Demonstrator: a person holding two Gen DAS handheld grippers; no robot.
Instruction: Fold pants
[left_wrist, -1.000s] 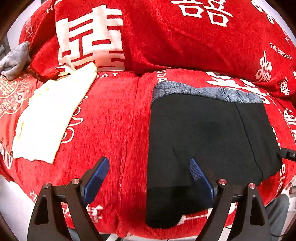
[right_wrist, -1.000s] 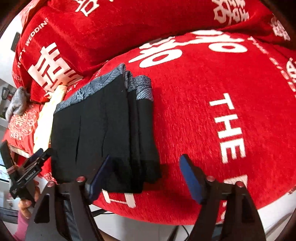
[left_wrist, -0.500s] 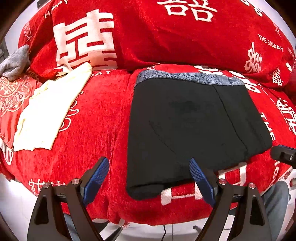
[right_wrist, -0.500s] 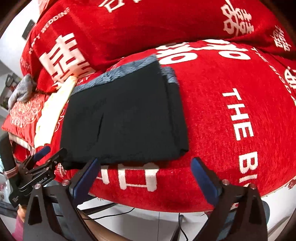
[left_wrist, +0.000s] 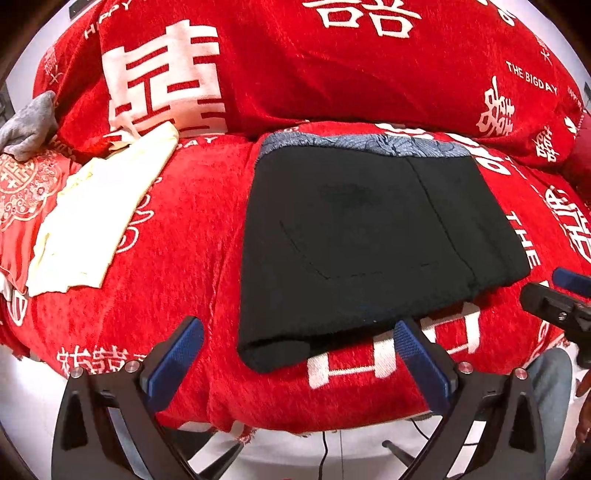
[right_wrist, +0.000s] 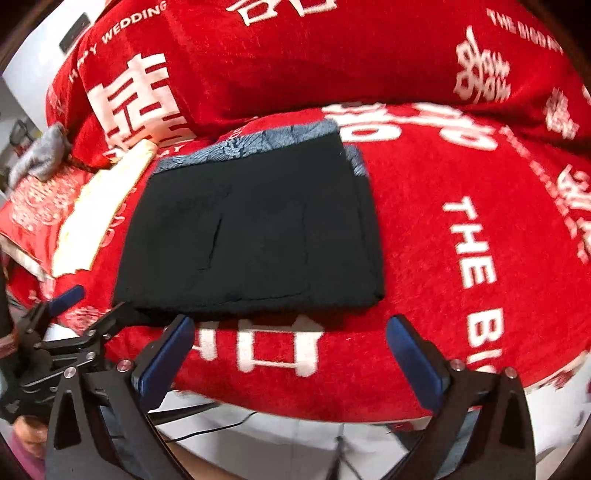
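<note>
Black pants (left_wrist: 369, 236) with a grey patterned waistband (left_wrist: 362, 142) lie folded into a flat rectangle on the red sofa seat; they also show in the right wrist view (right_wrist: 251, 236). My left gripper (left_wrist: 295, 354) is open and empty, held off the sofa's front edge just below the pants' near left corner. My right gripper (right_wrist: 291, 347) is open and empty, off the front edge below the pants' near right corner. Neither touches the fabric. The right gripper shows at the right edge of the left wrist view (left_wrist: 561, 295).
A red sofa cover (left_wrist: 177, 266) with white characters covers seat and back cushions. A pale yellow garment (left_wrist: 96, 221) lies to the left of the pants. A grey cloth (left_wrist: 29, 125) sits at the far left. Cables (right_wrist: 207, 428) lie on the white floor below.
Both grippers have pulled back from the pants toward the sofa's front edge and now hang off it. The pants lie flatter and neater than a second ago.
</note>
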